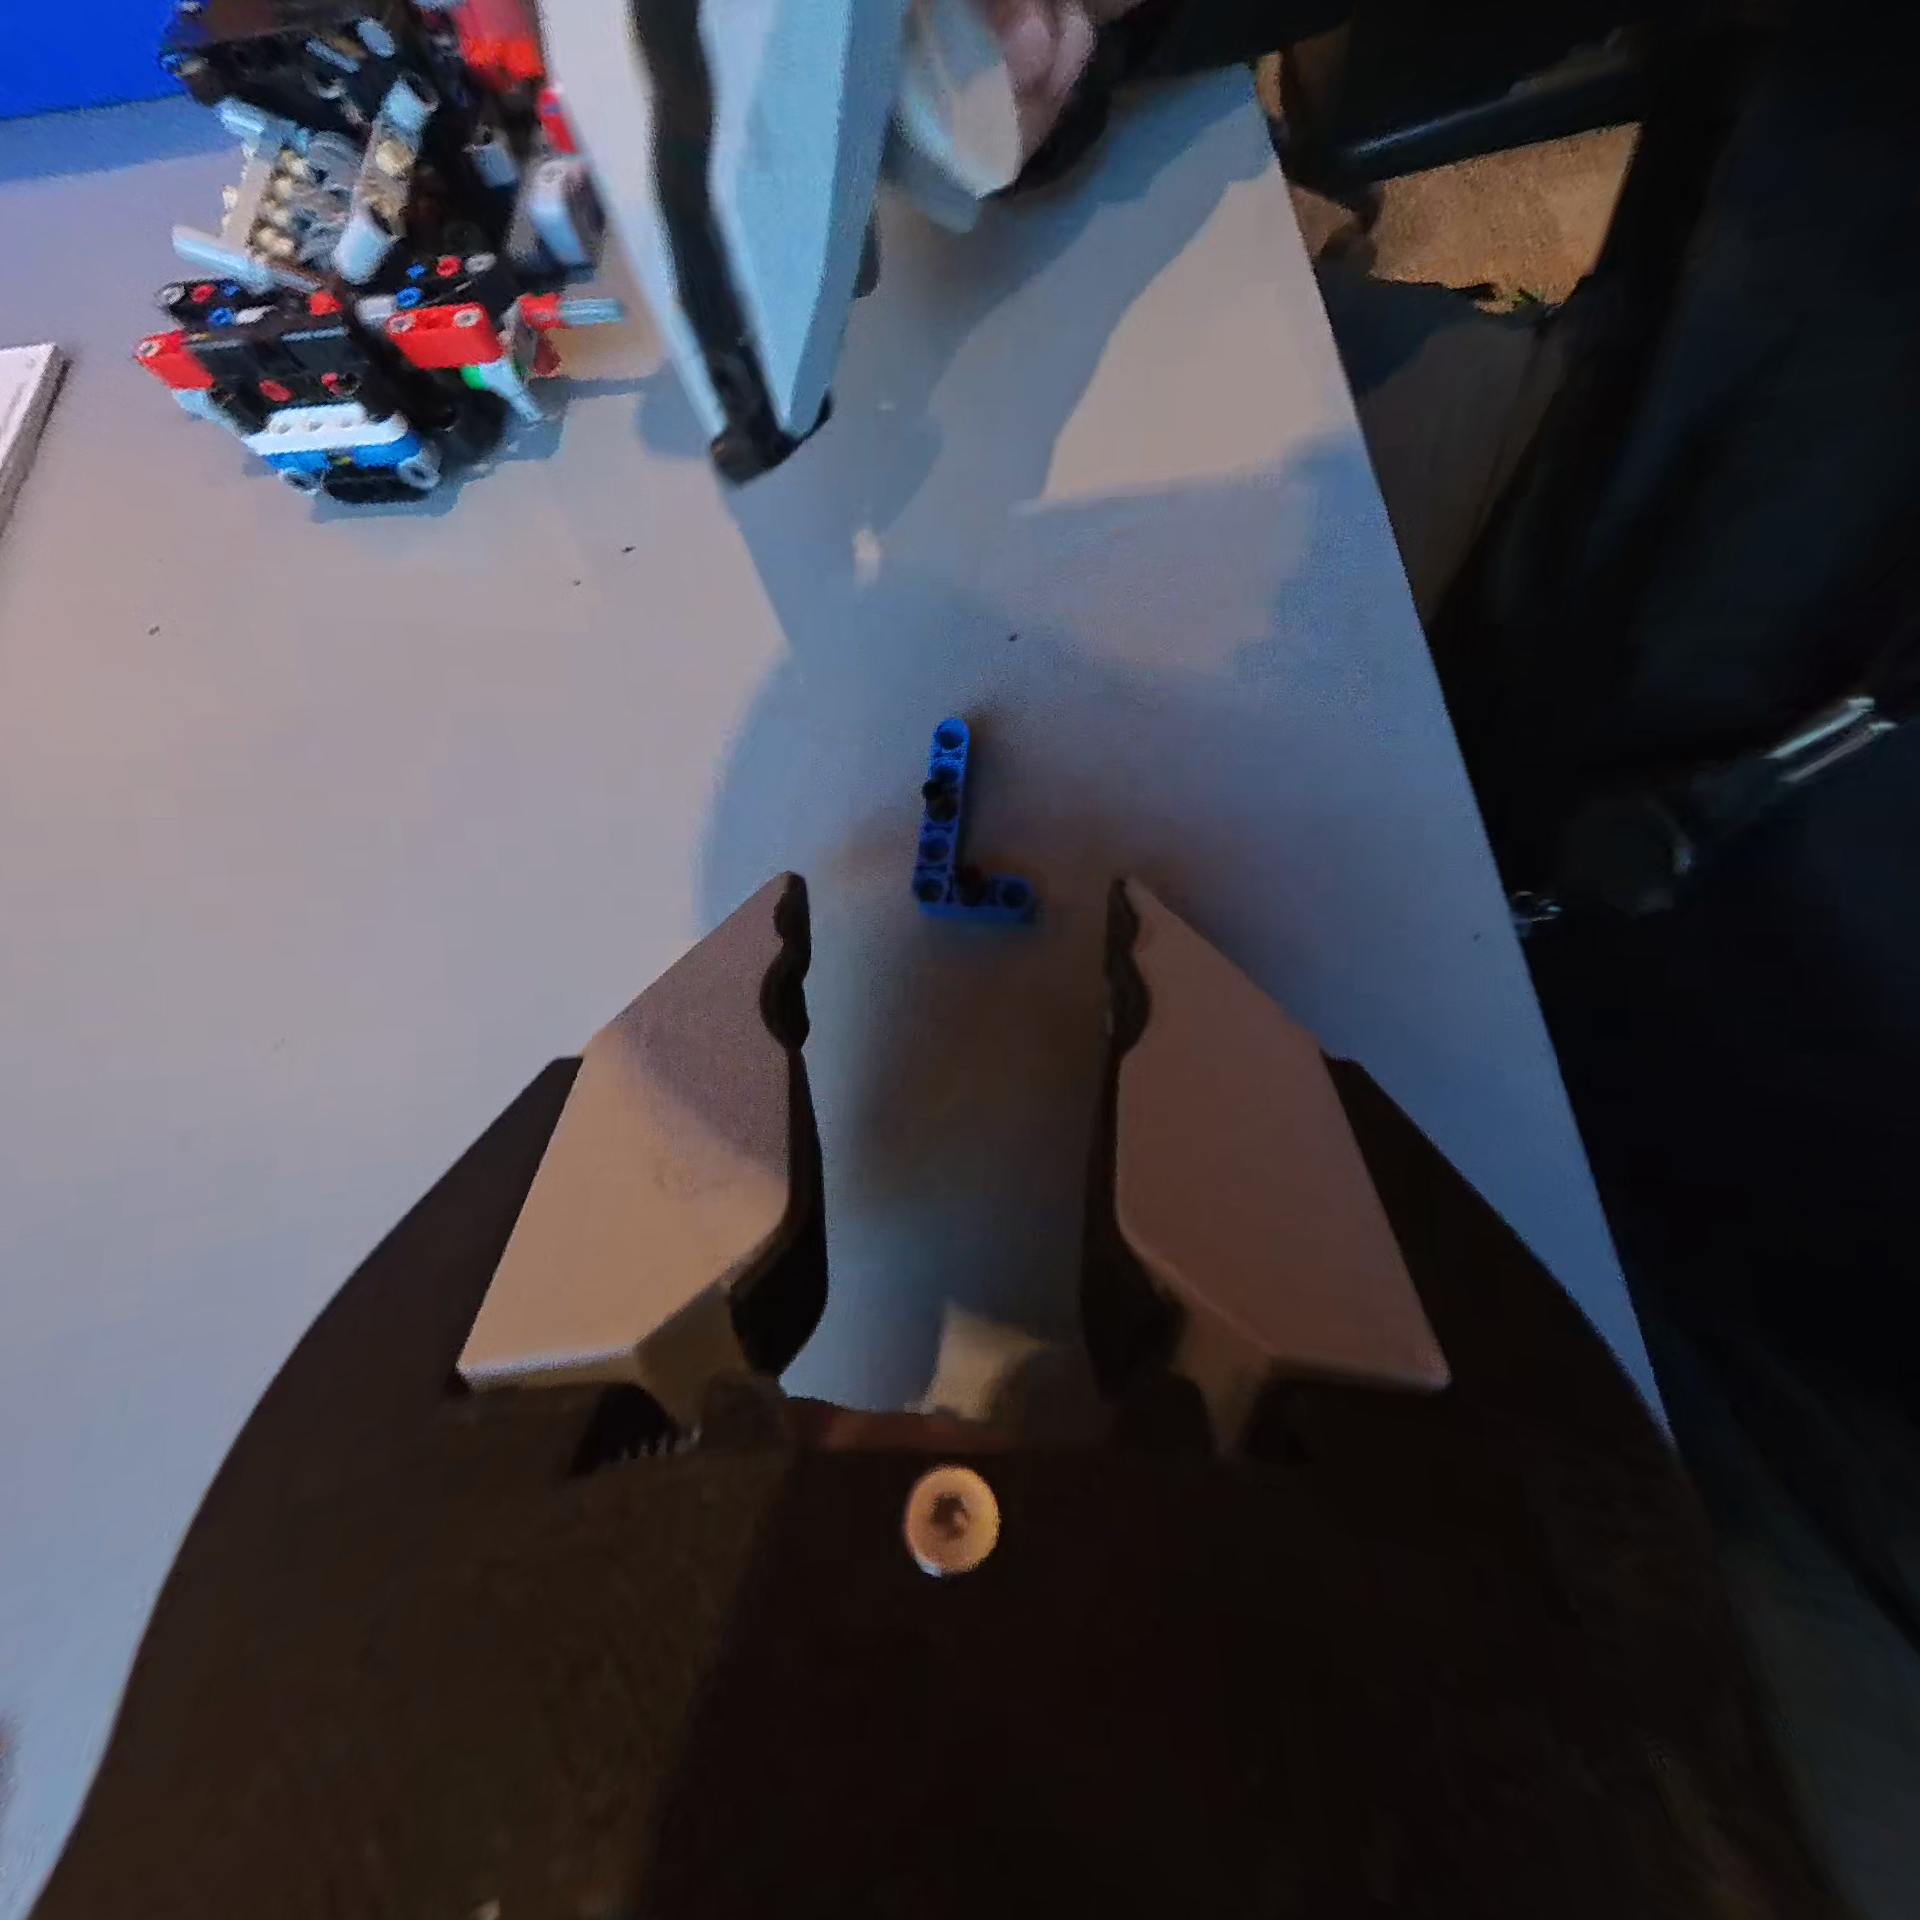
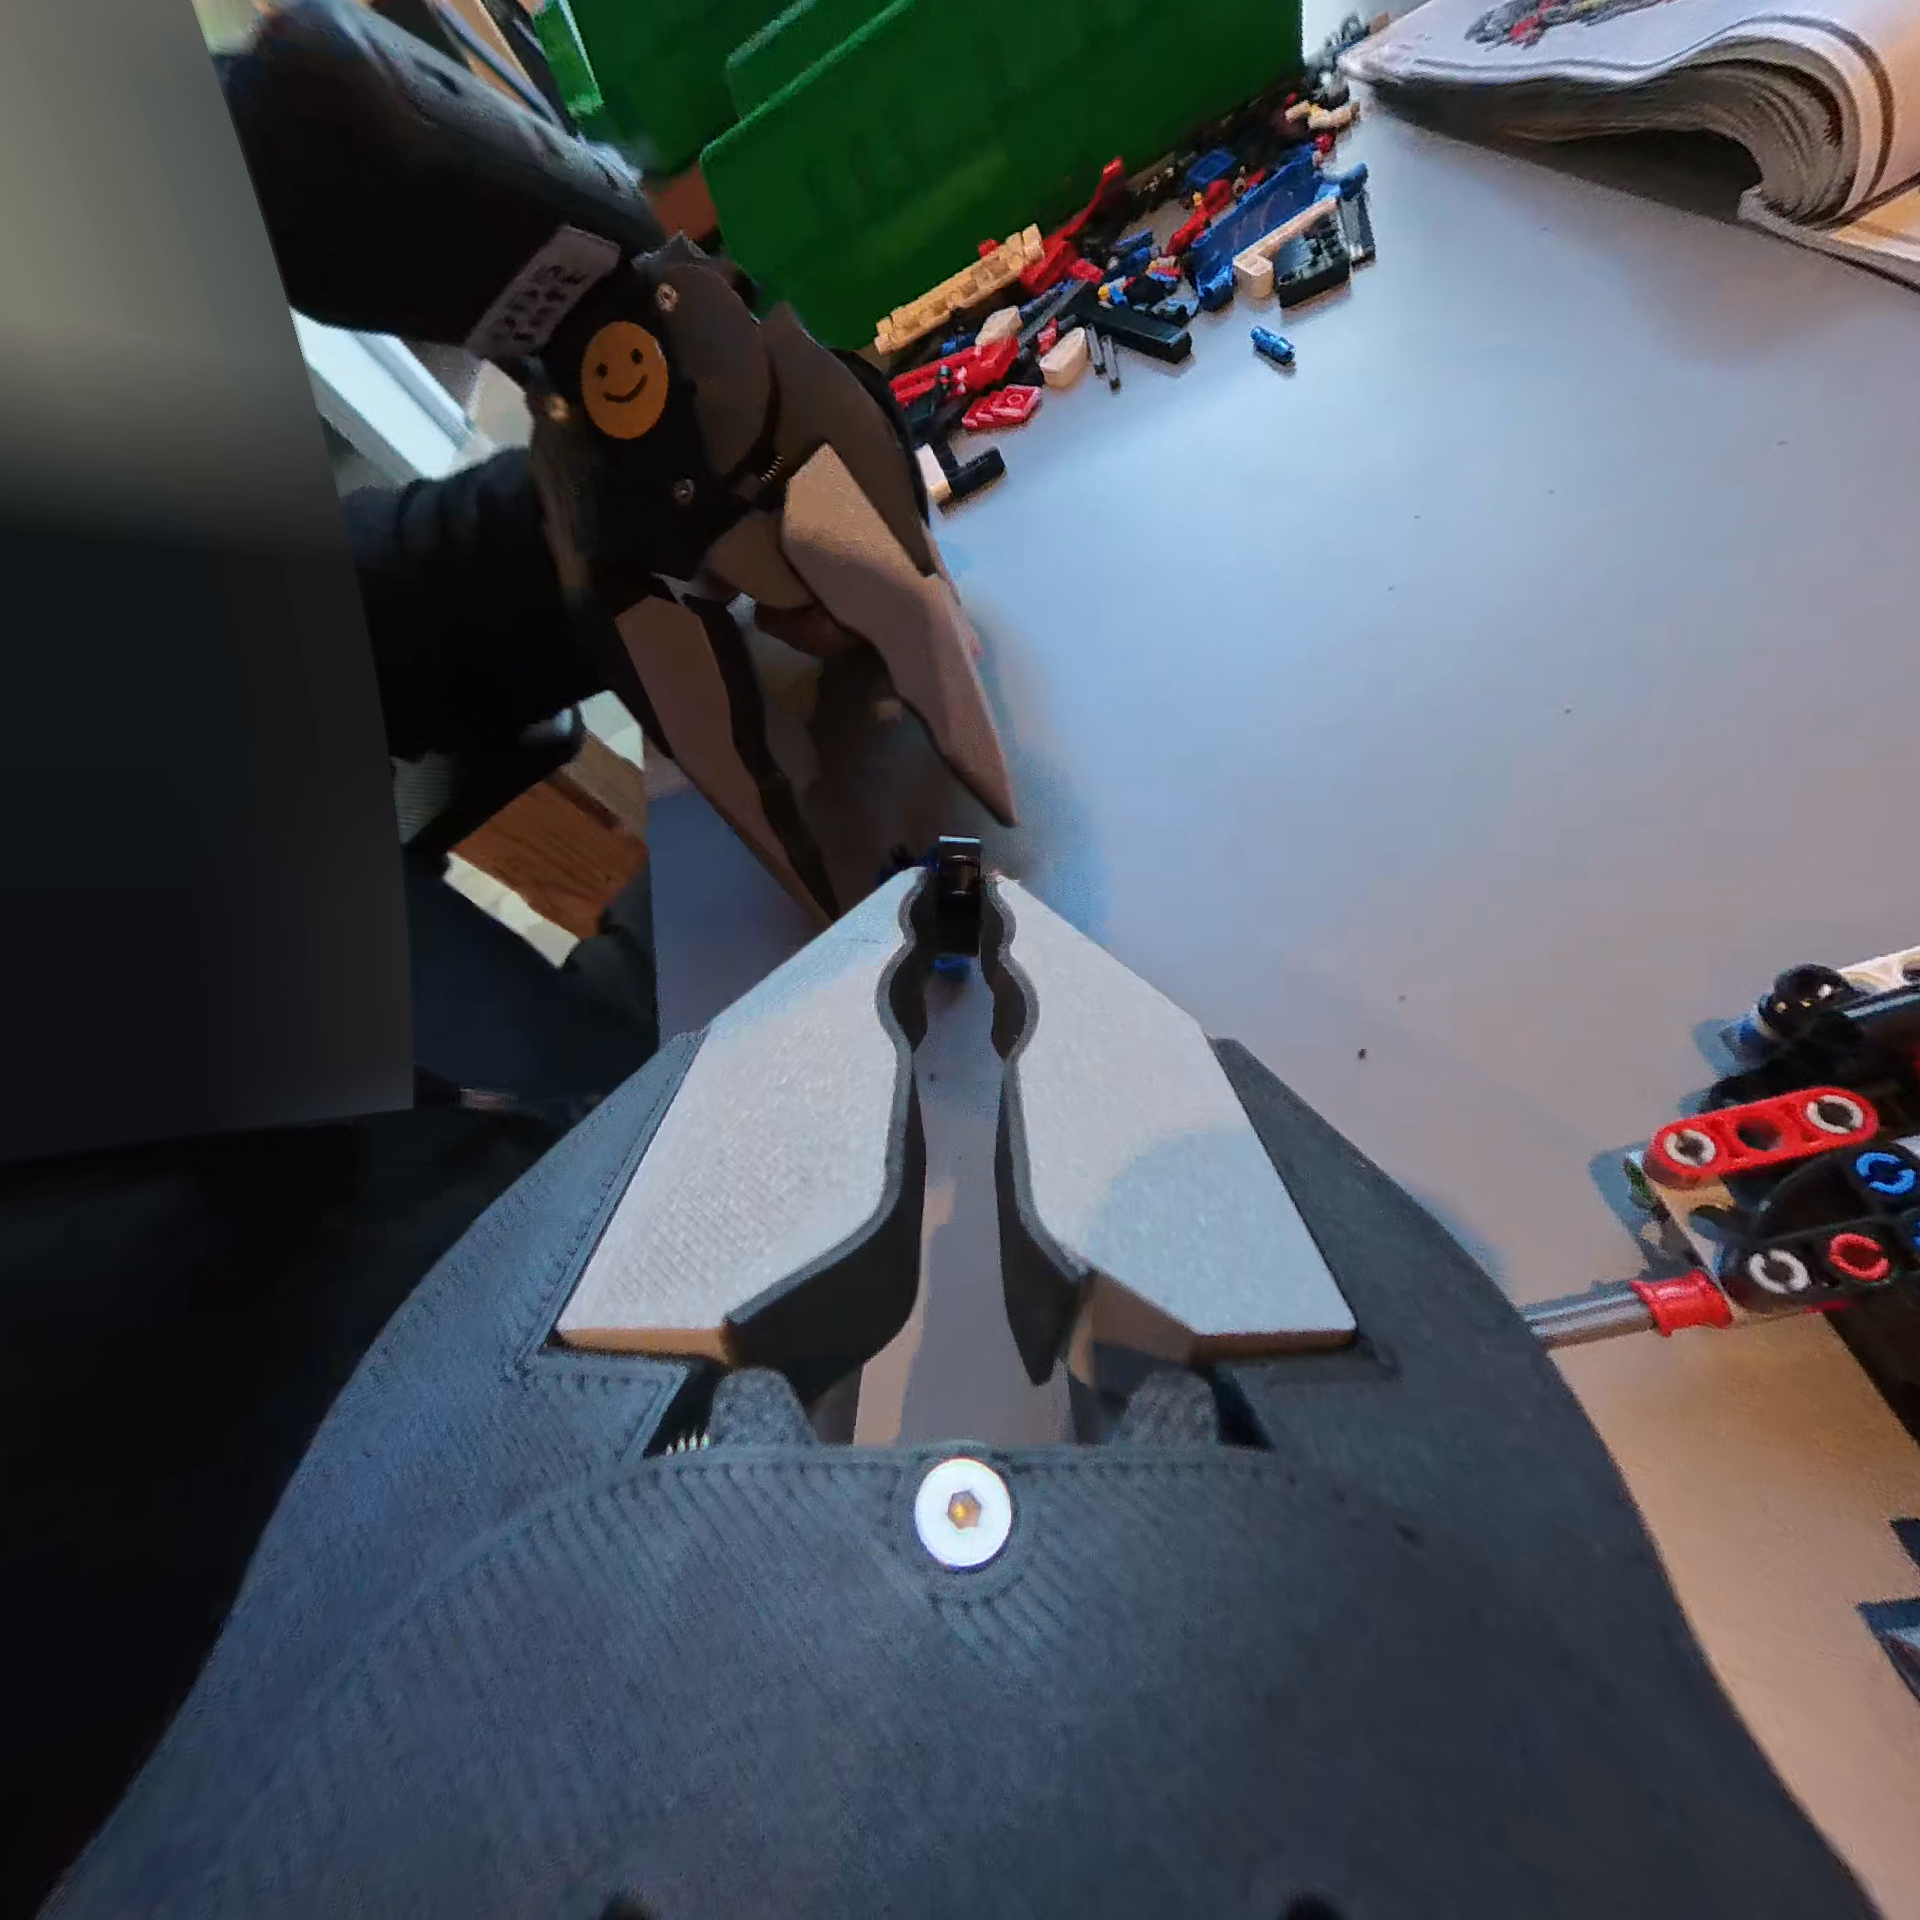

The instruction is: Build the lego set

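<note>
While blue L-beam (image 1: 954, 831) lay flat on table (image 1: 416, 790) near right edge, my left claw (image 1: 956, 904) hung released just short of it. Long arm ran straight ahead. Right claw (image 2: 957, 896) clenched on small black pin (image 2: 957, 894), farther off.

Two hand-held grippers low over the grey table

The left hand-held gripper (image 1: 956, 914), grey-fingered on a black body, hangs with jaws spread apart near the table's edge. The right hand-held gripper (image 2: 958, 904) has its fingers pinched on a small black piece, tips close by the left's.
</note>
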A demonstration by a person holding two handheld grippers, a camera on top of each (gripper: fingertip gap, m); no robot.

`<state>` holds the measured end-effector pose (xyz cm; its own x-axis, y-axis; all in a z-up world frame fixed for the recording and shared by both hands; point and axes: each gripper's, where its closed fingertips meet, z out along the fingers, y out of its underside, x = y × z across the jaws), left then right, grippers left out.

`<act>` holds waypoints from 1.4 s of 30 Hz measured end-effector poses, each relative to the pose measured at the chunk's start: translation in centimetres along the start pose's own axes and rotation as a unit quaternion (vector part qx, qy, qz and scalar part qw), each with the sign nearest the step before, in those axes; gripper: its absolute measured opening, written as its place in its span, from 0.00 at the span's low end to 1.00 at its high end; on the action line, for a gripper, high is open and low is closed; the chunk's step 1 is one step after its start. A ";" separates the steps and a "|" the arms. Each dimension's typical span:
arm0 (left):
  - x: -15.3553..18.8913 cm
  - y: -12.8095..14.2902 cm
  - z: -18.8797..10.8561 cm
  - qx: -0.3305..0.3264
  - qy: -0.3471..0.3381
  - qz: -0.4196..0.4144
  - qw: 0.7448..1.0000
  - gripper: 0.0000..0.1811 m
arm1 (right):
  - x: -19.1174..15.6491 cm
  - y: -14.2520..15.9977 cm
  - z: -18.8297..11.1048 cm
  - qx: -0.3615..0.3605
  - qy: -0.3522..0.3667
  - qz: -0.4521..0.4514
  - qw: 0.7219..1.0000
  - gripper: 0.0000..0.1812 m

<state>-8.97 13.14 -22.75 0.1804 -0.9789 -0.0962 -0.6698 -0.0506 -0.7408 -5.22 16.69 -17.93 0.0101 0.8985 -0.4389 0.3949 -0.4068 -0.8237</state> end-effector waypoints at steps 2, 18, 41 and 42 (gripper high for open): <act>-1.0 -0.1 -1.1 0.026 -0.019 -0.038 0.999 0.31 | -0.5 -0.7 -0.5 0.028 -0.014 -0.002 0.999 0.02; -1.7 -8.2 -0.4 0.058 -0.144 0.090 0.984 0.15 | -2.9 -0.7 -0.8 -0.024 -0.257 0.231 0.938 0.02; 0.0 -5.6 -0.2 0.032 -0.060 -0.064 0.996 0.03 | -2.6 1.6 1.6 -0.149 0.067 -0.251 0.954 0.11; 0.1 -5.6 -0.2 0.032 -0.059 -0.052 0.996 0.03 | -2.5 1.7 1.8 -0.152 0.069 -0.256 0.952 0.09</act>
<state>-5.34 13.25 -18.48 0.3323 -0.9387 -0.0915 -0.5971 -0.1343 -0.7908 -6.23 13.43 -18.93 -0.1426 0.9879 0.0607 0.6286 0.1377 -0.7655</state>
